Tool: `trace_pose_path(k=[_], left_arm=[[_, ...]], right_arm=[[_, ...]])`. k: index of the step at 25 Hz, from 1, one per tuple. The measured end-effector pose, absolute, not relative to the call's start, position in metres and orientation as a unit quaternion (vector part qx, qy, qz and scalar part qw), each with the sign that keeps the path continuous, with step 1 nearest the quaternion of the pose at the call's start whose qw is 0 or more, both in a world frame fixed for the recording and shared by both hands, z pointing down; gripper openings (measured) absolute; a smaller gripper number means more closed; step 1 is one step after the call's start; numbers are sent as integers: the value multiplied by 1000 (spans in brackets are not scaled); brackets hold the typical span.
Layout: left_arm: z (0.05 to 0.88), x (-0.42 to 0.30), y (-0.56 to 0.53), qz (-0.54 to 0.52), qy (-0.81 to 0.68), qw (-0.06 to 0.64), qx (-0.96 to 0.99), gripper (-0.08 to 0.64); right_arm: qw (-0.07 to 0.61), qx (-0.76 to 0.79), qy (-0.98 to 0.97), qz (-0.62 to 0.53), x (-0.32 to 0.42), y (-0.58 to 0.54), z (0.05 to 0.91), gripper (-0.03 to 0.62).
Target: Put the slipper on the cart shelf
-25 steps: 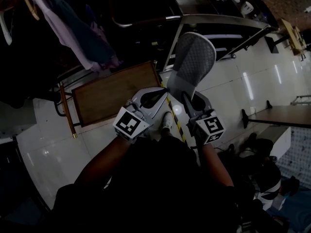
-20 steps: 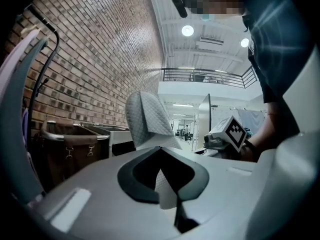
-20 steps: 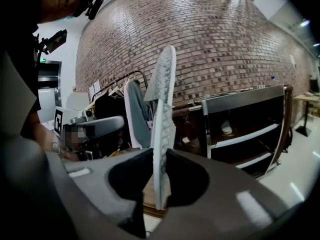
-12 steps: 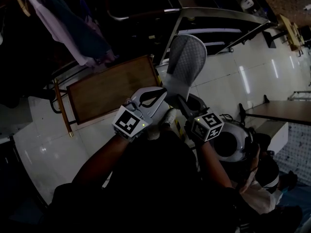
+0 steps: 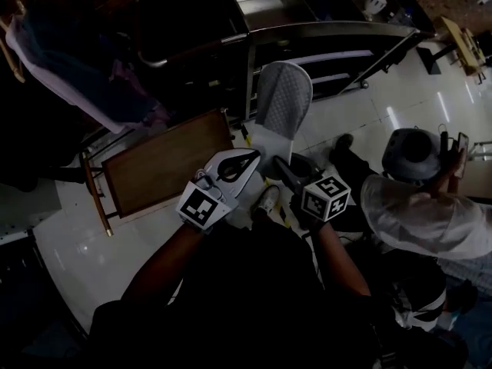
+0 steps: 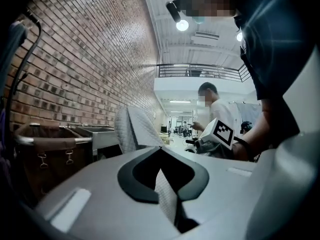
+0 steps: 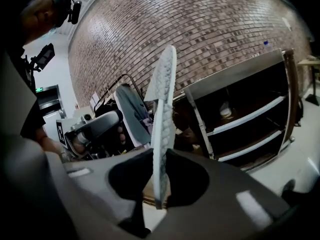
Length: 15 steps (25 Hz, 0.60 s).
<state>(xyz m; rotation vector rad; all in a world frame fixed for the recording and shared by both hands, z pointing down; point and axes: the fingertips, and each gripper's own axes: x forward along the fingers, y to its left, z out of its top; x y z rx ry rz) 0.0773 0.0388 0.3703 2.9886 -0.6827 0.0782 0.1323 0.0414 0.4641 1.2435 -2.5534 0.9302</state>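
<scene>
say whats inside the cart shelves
One small pale object inside the cart, upper level; the dark rear is unreadable, and the slipper covers part in the head view.

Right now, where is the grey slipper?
The slipper is at the head view's centre, pinched by the left claw and right claw, short of the metal cart, with a wooden board at its left.

Workshop hall with brick wall (image 7: 210, 39), metal cart (image 7: 235, 75), tiled floor (image 5: 61, 244).

Left tongs (image 5: 256, 156) clamped, right tongs (image 5: 280, 164) clamped
</scene>
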Motion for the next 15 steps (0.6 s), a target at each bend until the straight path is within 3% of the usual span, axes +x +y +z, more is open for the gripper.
trace_pose_path(k=[8,15], left_arm=[[375,149,10,46,-224,33,973,3],[383,161,-12,51,-217,37,974,3]], right_arm=[[92,368,-848,371,190,17,499,66],[109,334,-826,441,199,-8,534,66]])
